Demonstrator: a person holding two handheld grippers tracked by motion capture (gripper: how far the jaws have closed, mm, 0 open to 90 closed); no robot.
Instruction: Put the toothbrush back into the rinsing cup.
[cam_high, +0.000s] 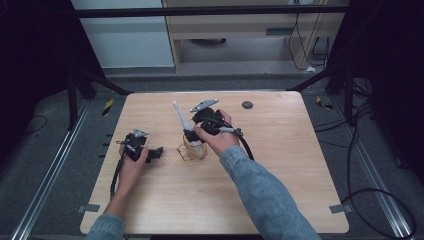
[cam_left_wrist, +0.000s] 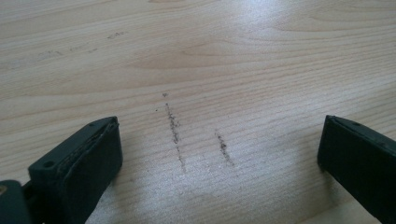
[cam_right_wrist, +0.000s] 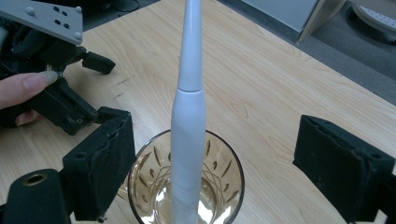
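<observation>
Right gripper (cam_right_wrist: 212, 163): jaws stand wide apart, one on either side of the toothbrush, pads clear of it, nothing gripped. In the high view it (cam_high: 192, 134) sits over the glass near the table's middle, held from the right by a hand (cam_high: 216, 136) in a denim sleeve (cam_high: 265, 195), with the grey plate on top and the cable trailing toward the person.

Left gripper (cam_left_wrist: 212, 163): jaws wide apart, bare wood between them, nothing held. In the high view it (cam_high: 159, 152) lies low at the table's left, well apart from the glass, jaws pointing toward the middle, gripped by the left hand (cam_high: 131, 167). In the right gripper view it (cam_right_wrist: 100, 63) shows at the upper left with a fingertip on its body.

Table (cam_high: 280, 165): light wood, rounded corners; a small dark round disc (cam_high: 247, 105) near the far edge; two short dark scuff marks (cam_left_wrist: 175, 130) on the grain ahead of the left gripper.

Glass (cam_right_wrist: 149, 172): clear amber tumbler with cut pattern, upright on the table just below the right gripper; also at (cam_high: 192, 151) in the high view.

Toothbrush (cam_right_wrist: 189, 116): white, slim, standing in the glass, handle down, neck rising and leaning toward the far left in the high view (cam_high: 181, 117).
</observation>
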